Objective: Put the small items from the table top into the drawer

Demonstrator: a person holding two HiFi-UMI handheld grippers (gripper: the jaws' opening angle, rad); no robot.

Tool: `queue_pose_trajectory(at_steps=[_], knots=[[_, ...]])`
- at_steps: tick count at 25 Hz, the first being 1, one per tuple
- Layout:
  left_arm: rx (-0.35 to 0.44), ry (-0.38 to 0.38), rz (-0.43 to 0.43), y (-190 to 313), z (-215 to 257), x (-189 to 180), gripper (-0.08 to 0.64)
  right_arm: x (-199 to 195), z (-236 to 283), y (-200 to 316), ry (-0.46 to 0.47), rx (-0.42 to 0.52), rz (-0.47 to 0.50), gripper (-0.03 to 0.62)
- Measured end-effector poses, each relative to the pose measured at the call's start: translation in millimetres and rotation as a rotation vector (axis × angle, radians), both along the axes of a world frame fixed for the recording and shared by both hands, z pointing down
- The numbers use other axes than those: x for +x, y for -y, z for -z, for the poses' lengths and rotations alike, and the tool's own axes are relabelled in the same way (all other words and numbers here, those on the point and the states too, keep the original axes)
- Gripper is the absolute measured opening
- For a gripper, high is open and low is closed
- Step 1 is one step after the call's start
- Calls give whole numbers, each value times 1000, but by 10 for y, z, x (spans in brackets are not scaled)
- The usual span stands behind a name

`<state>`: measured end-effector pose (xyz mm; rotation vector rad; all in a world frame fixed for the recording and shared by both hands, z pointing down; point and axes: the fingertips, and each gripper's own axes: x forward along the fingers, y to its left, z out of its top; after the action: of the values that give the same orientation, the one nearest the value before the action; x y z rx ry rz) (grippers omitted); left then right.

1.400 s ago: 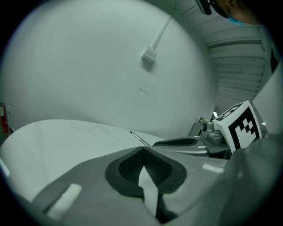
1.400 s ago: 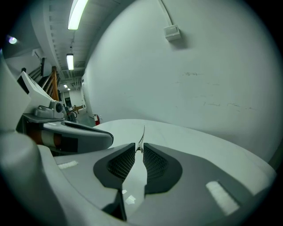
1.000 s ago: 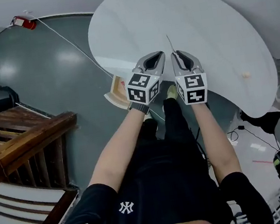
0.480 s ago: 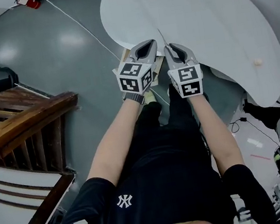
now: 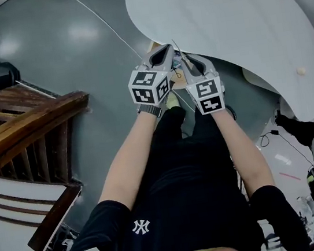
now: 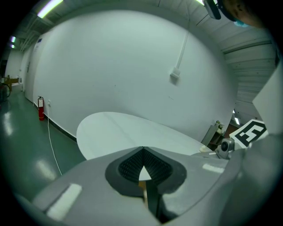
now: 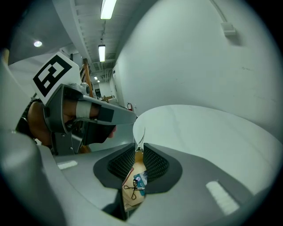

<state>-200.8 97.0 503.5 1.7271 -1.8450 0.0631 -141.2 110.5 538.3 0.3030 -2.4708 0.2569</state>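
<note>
Head view shows the round, smooth white table (image 5: pixel 234 17) above the open drawer (image 7: pixel 127 197). The drawer's pale wood floor already carries a blue card (image 7: pixel 141 180) and a black loop (image 7: pixel 131 190). Both grey grippers hover at the rim. The left gripper (image 6: pixel 143 148) is closed and empty, while the right gripper (image 7: pixel 139 148) pinches a thin, curved, glossy sliver (image 7: pixel 142 135) between ribbed pads. It would be best to lower the sliver close over the wood before letting go, since so slight a thing could flutter aside. A small pale ball (image 5: pixel 301 71) sits near the table's right edge.
</note>
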Motion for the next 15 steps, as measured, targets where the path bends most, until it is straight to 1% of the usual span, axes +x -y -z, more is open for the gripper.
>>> queue_pose_trajectory(at_steps=[4,8,15], knots=[[-5,-8,15,-116,-86,-91,0,-64,-179,-243,-18,-24,49,83],[-7,-14,32,-245,-152,-185,0,-111,-423,-488,-65,-41,96,83],[-14,-22,40,-390,-355,-295,0,-239,-845,-638,-134,-59,115,83]])
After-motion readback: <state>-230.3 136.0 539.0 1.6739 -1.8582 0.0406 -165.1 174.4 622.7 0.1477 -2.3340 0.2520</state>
